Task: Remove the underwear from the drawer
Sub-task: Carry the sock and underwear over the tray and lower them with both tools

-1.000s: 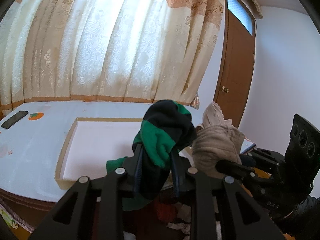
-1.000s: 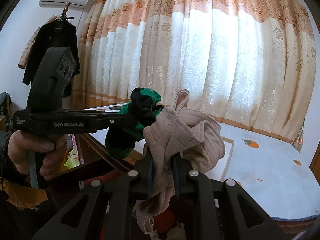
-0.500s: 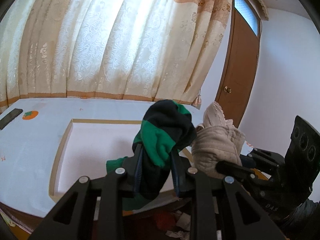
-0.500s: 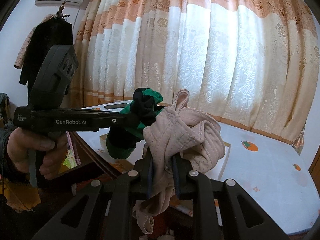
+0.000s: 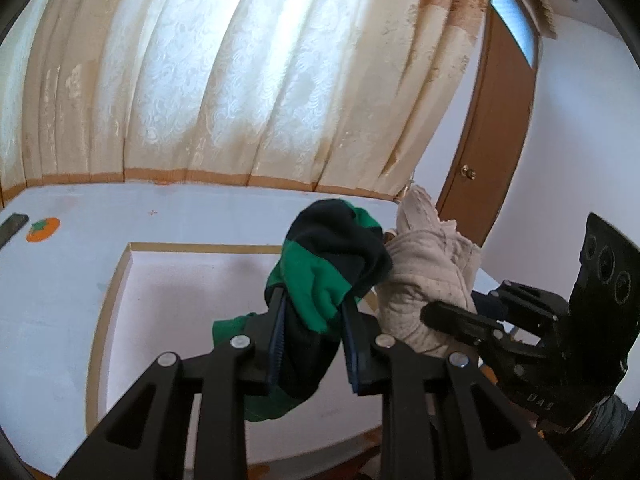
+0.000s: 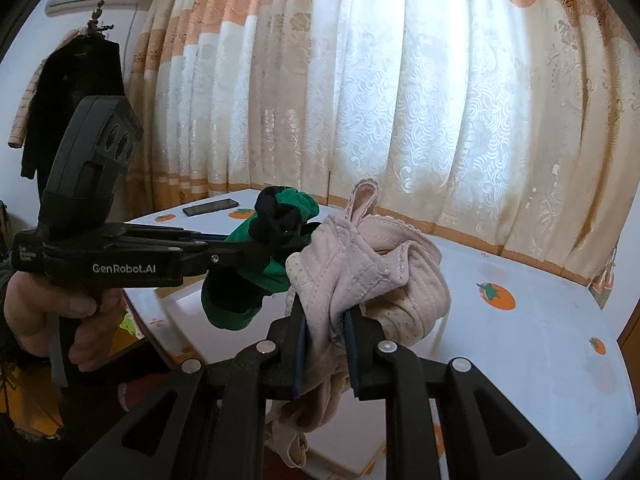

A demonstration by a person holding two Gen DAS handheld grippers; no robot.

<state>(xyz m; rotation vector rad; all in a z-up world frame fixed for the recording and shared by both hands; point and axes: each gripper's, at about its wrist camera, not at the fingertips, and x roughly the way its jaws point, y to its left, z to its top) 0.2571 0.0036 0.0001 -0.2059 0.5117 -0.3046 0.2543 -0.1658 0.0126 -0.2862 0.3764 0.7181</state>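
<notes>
the underwear point(image 5: 320, 276) in the black left gripper point(image 5: 312, 312) is banded green and navy. the beige underwear point(image 6: 360, 276) in the black right gripper point(image 6: 324, 320), at 3 o'clock of the green pair, shows tiny speckles. the table cover point(image 6: 540, 340) is white with orange fruit prints. cream curtains point(image 6: 400, 100) carry orange floral bands. the door point(image 5: 496, 128) is brown.

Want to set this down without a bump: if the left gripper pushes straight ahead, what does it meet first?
Likely the white tray on the table below and ahead of the left gripper, which holds green underwear; past that, the curtain. Depth is unclear.
</notes>
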